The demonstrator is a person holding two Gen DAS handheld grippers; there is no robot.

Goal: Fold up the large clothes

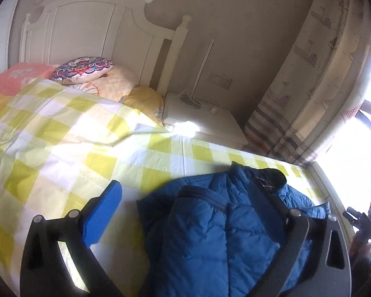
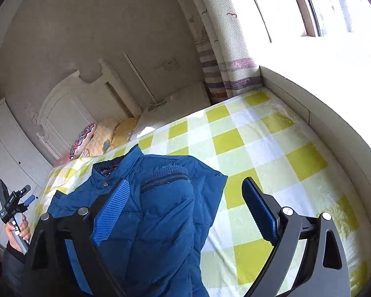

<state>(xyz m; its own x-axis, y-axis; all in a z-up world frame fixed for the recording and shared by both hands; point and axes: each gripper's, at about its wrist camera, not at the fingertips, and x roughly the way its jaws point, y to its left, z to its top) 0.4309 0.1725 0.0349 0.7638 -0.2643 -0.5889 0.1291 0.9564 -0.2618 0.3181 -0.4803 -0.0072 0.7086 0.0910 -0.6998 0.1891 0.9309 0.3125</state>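
Blue quilted jacket [image 1: 210, 235] lying folded in a thick bundle on the bed [image 1: 61, 148], over the yellow-and-white checked cover, near the window-side edge. Dark collar [image 1: 272, 175] at the bundle's 1 o'clock in the left wrist view, ribbed dark cuff [image 2: 165, 175] across the top of the bundle in the right wrist view.

Left gripper [image 1: 197, 198] released, jaws spread wide, nothing pinched; blue finger [image 1: 104, 215] at 8 o'clock of the jacket over bare cover, the opposite finger dark against the jacket at 3 o'clock. Jacket seen between the fingers, apart from the pads as far as can be told.

Right gripper [image 2: 185, 205] likewise released and wide; ribbed blue finger [image 2: 111, 212] over the jacket, the other finger over the checked cover at 3 o'clock of the bundle. No fabric gripped.

In the right wrist view, at 8 o'clock, a hand [image 2: 18, 232] in a dark sleeve around the handle of the left gripper, off the bed's edge.

Pillows [image 1: 84, 70] stacked at 11 o'clock against the white headboard [image 1: 91, 24]. White nightstand [image 1: 205, 121] at 12 o'clock beside the bed, cable coiled on top. Patterned curtain [image 1: 309, 86] at 2 o'clock, bright window [image 2: 334, 5] behind.
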